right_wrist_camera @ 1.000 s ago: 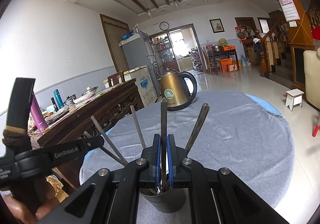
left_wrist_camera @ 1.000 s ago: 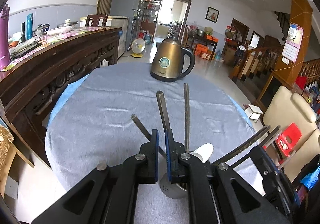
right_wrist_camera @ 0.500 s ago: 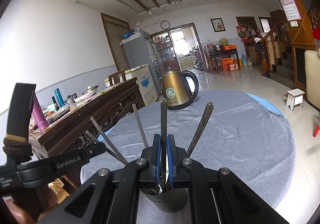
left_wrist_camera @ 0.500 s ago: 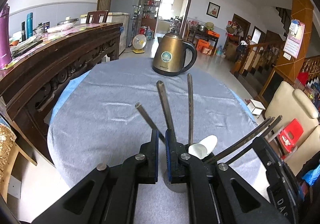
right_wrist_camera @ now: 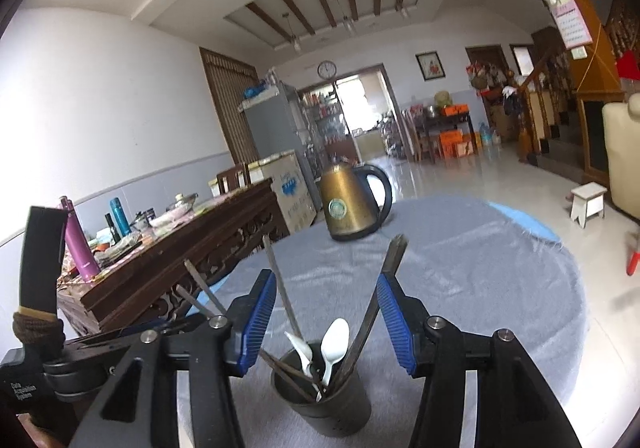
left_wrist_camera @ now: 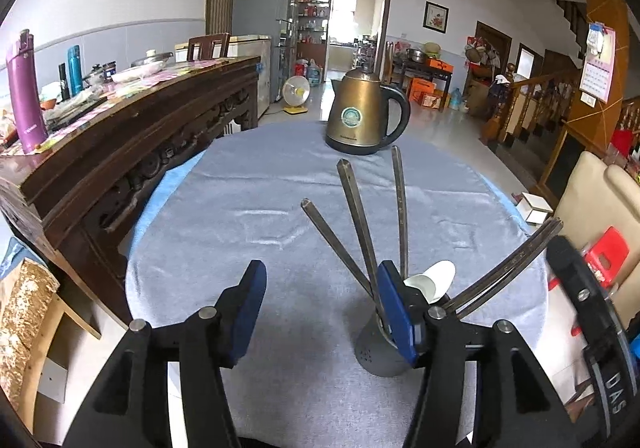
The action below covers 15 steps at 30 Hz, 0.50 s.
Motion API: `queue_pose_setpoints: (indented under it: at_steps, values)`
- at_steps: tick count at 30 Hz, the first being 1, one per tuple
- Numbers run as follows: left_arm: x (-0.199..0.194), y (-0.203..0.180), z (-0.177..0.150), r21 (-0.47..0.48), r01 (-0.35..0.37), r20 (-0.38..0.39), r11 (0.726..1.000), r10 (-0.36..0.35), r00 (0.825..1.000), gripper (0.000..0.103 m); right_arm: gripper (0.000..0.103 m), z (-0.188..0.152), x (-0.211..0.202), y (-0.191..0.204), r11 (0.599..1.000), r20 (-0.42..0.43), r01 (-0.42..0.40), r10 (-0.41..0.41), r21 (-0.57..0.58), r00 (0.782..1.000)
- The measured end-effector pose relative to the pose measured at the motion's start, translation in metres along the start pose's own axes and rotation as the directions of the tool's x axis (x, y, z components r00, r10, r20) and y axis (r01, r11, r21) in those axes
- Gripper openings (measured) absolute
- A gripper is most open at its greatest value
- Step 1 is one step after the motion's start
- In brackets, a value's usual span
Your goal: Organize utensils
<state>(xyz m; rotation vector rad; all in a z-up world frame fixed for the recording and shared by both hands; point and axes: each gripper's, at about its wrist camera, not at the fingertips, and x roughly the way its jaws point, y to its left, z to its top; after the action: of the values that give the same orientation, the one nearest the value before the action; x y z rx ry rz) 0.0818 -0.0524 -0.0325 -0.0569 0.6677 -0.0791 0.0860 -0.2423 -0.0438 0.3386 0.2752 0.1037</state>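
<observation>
- Step, as I judge it: utensils already dropped in holder [right_wrist_camera: 322,392]; both grippers look done w/ a release.
- L gripper [left_wrist_camera: 320,308]: wide open, holds nothing; holder sits just behind its right-hand finger.
- R gripper [right_wrist_camera: 326,318]: wide open, empty; holder directly below & between its fingers.
- Count in R view: 1 holder, 2 white spoons [right_wrist_camera: 334,344], approx 5 metal handles [right_wrist_camera: 392,252] fanned out – some overlap, can't be sure.
- 1 kettle [left_wrist_camera: 360,114] far ahead of both grippers, on grey cloth [left_wrist_camera: 248,216].
- Next, prob.: back off w/o knocking the handles; no loose utensils seen on cloth, so likely near finished.
</observation>
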Motion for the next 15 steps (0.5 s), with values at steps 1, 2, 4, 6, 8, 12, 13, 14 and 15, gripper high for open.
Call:
queue_pose_setpoints:
  at_steps: [1,2,4,6,8,12,13,14,15]
  values:
    - [-0.001,0.0,0.0,0.007,-0.003,0.001,1.0,0.003,1.0,0.06,0.056,0.001,-0.002,-0.001,1.0,0.007,0.002,-0.002,0.001,1.0]
    - [-0.002,-0.001,0.0,0.018,-0.007,-0.001,1.0,0.007,1.0,0.063,0.056,0.002,-0.003,-0.002,1.0,0.01,0.006,-0.006,0.001,1.0]
    - [-0.004,-0.003,-0.002,0.042,-0.026,-0.008,0.999,0.026,1.0,0.075,0.056,0.003,-0.002,-0.004,1.0,-0.004,0.01,-0.01,0.002,1.0]
    - [-0.008,-0.005,-0.004,0.056,-0.033,-0.013,0.998,0.034,0.999,0.076,0.056,0.002,-0.001,-0.007,1.0,-0.039,0.01,-0.009,0.015,0.999]
    - [-0.012,-0.005,-0.006,0.061,-0.041,-0.024,0.997,0.042,0.999,0.079,0.06,0.002,0.0,-0.01,1.0,-0.091,0.008,-0.006,0.02,0.996]
    - [-0.022,-0.006,-0.011,0.087,-0.064,-0.058,0.994,0.069,0.996,0.086,0.065,-0.002,-0.009,-0.013,1.0,-0.153,0.027,-0.026,0.005,0.988]
    - [-0.025,-0.007,-0.013,0.105,-0.064,-0.061,0.992,0.07,0.996,0.086,0.065,-0.003,-0.012,-0.013,0.999,-0.159,0.032,-0.031,0.002,0.987]
    - [-0.029,-0.008,-0.014,0.121,-0.066,-0.058,0.99,0.073,0.996,0.086,0.066,-0.005,-0.018,-0.015,0.999,-0.165,0.038,-0.038,-0.002,0.986]
    - [-0.034,-0.009,-0.016,0.138,-0.077,-0.045,0.987,0.084,0.995,0.086,0.066,-0.005,-0.023,-0.015,0.999,-0.171,0.046,-0.047,-0.006,0.984]
